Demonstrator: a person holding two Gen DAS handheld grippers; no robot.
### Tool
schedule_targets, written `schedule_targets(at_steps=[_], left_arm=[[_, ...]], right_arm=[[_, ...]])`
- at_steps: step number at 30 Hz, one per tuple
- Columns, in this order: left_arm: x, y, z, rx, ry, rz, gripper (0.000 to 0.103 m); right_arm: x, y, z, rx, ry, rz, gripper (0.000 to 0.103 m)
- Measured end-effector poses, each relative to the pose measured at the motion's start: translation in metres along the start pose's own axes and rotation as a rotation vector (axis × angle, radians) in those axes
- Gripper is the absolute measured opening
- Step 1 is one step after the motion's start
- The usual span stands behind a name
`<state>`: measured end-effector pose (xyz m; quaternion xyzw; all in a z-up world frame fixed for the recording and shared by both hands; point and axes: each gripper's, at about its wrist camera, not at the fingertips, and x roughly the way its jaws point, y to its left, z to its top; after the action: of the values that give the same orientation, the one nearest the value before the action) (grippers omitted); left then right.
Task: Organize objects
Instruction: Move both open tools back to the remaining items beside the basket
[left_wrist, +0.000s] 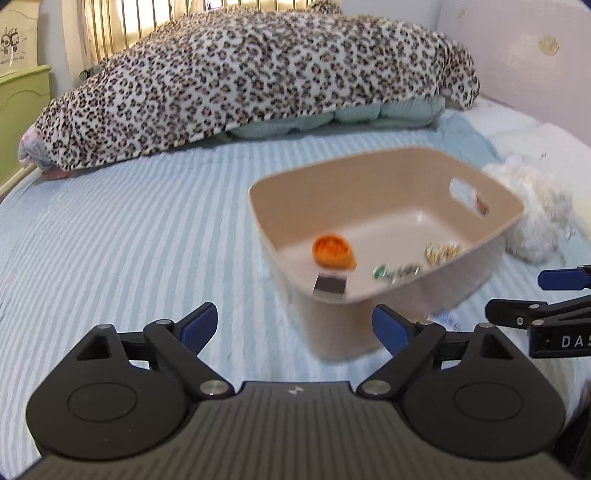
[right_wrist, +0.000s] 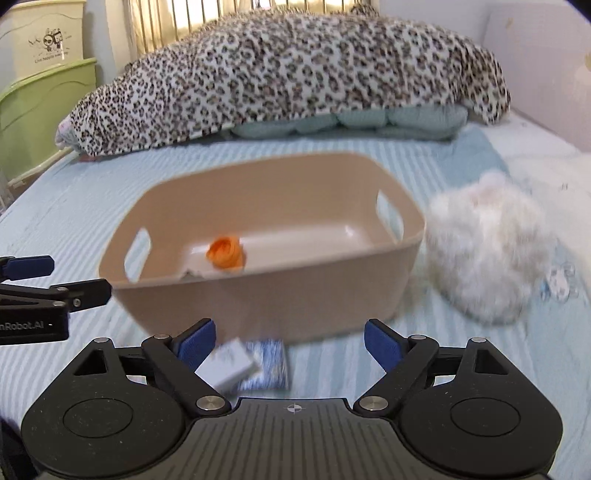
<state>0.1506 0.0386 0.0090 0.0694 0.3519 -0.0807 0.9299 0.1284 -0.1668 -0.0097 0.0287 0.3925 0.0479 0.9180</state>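
Observation:
A beige plastic bin (left_wrist: 413, 295) (right_wrist: 258, 302) with handle cut-outs sits on the striped bed. Inside lie an orange ribbon roll (left_wrist: 333, 252) (right_wrist: 225, 252), a dark metal clip (left_wrist: 330, 286), a green-white item (left_wrist: 395, 272) and a gold trinket (left_wrist: 441, 253). My left gripper (left_wrist: 294, 326) is open and empty, just before the bin's near left corner. My right gripper (right_wrist: 289, 345) is open and empty, over a small white box (right_wrist: 231, 365) and a blue patterned packet (right_wrist: 267, 363) lying in front of the bin. A white fluffy toy (right_wrist: 484, 251) (left_wrist: 532, 214) lies right of the bin.
A leopard-print blanket (left_wrist: 240, 81) (right_wrist: 280, 70) over a teal quilt (right_wrist: 369, 123) fills the back of the bed. Green drawers (right_wrist: 40, 110) stand at the left. A padded wall (left_wrist: 517, 48) runs along the right. Clear beads (right_wrist: 559, 282) lie beside the toy.

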Motion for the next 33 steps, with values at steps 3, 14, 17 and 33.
schedule_targets(at_steps=[3, 14, 17, 33], left_arm=[[0.004, 0.004, -0.015, 0.013, 0.029, 0.011, 0.091], [0.032, 0.019, -0.059, -0.009, 0.108, 0.020, 0.091], [0.041, 0.019, -0.064, -0.021, 0.131, 0.023, 0.091], [0.058, 0.027, -0.067, -0.065, 0.164, 0.036, 0.091]], right_arm=[[0.006, 0.001, -0.013, 0.015, 0.043, 0.002, 0.089], [0.023, 0.009, -0.046, 0.026, 0.146, 0.011, 0.089], [0.028, 0.014, -0.052, 0.015, 0.161, 0.015, 0.089], [0.063, 0.044, -0.053, 0.034, 0.200, 0.040, 0.089]])
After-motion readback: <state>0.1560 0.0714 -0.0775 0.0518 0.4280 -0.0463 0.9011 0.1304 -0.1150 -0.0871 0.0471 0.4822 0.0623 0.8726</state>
